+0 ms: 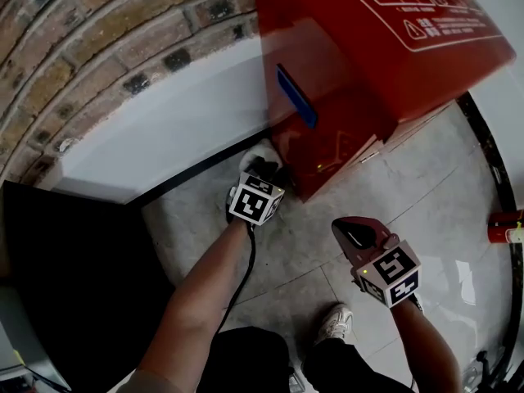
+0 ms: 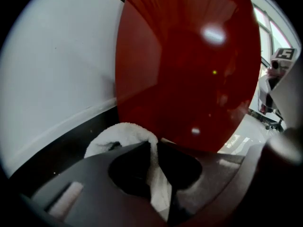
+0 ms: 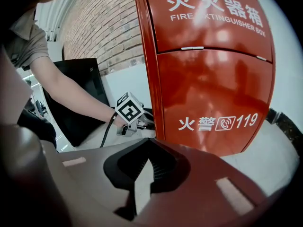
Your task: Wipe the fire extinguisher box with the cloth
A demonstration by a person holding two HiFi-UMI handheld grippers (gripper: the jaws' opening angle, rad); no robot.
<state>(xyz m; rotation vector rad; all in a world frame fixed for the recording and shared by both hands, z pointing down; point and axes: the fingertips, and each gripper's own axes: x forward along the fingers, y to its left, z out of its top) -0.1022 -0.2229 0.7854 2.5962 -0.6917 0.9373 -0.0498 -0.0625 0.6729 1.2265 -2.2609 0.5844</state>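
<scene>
The red fire extinguisher box [image 1: 360, 64] stands on the tiled floor against the wall, with white lettering on its front [image 3: 213, 79]. My left gripper [image 1: 260, 170] is low at the box's left side, near its bottom corner, shut on a white cloth [image 1: 260, 155]. In the left gripper view the cloth [image 2: 128, 136] bulges out between the jaws of my left gripper [image 2: 154, 145], close against the glossy red side [image 2: 189, 65]. My right gripper [image 1: 340, 226] hovers in front of the box, apart from it. Its jaws are shut with nothing between them [image 3: 147, 148].
A brick wall [image 1: 98, 39] with a white lower band [image 1: 164, 121] and black skirting runs behind the box. A black panel [image 1: 65, 260] stands at the left. A blue part [image 1: 296, 97] sticks out from the box's side. A small red extinguisher [image 1: 506, 226] sits at the right edge. My shoe [image 1: 336, 324] is on the tiles.
</scene>
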